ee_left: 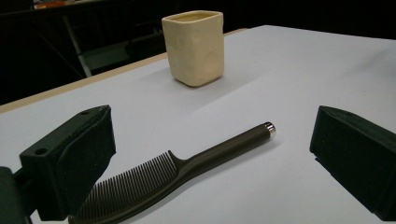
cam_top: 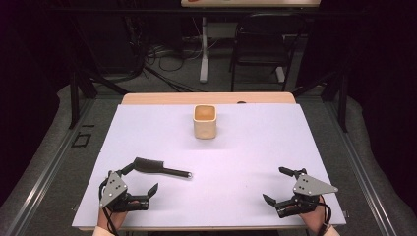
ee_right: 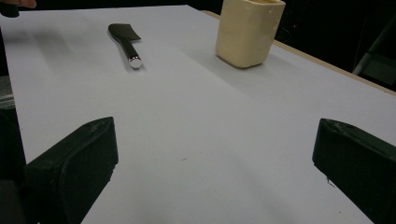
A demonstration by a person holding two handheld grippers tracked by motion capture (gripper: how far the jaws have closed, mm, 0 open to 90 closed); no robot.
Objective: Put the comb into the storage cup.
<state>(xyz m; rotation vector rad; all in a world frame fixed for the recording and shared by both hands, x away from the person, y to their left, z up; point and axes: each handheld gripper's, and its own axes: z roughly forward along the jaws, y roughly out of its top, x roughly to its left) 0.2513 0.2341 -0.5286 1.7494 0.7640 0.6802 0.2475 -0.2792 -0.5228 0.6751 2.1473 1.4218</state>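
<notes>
My left gripper (cam_top: 146, 181) sat at the near left of the white table (cam_top: 255, 147), its jaws spread wide and holding nothing. The comb (cam_top: 156, 166) lay flat on the table right at its reach: in the high view the toothed head sat beside one fingertip, and in the left gripper view the comb (ee_left: 187, 172) ran between my two pads, teeth toward the near jaw and the handle pointing away, ending in a small silver cap. I could not tell whether the near pad touched the teeth or merely sat beside them.

I judged the comb to be light, stiff plastic, thin and low against the surface, and its smooth handle looked likely to slide on the table if nudged rather than gripped. The teeth seemed the part most apt to bend or slip, so the better hold appeared to be the thick neck where head meets handle, pinched across its width with the pads low to the table.

Farther back, near the middle of the table, stood the cream cup (cam_top: 205, 121), upright, open-topped and well apart from the comb.

At the near right, my right gripper (cam_top: 279, 189) rested with its jaws wide apart and empty, bare table between them, well away from both things.
</notes>
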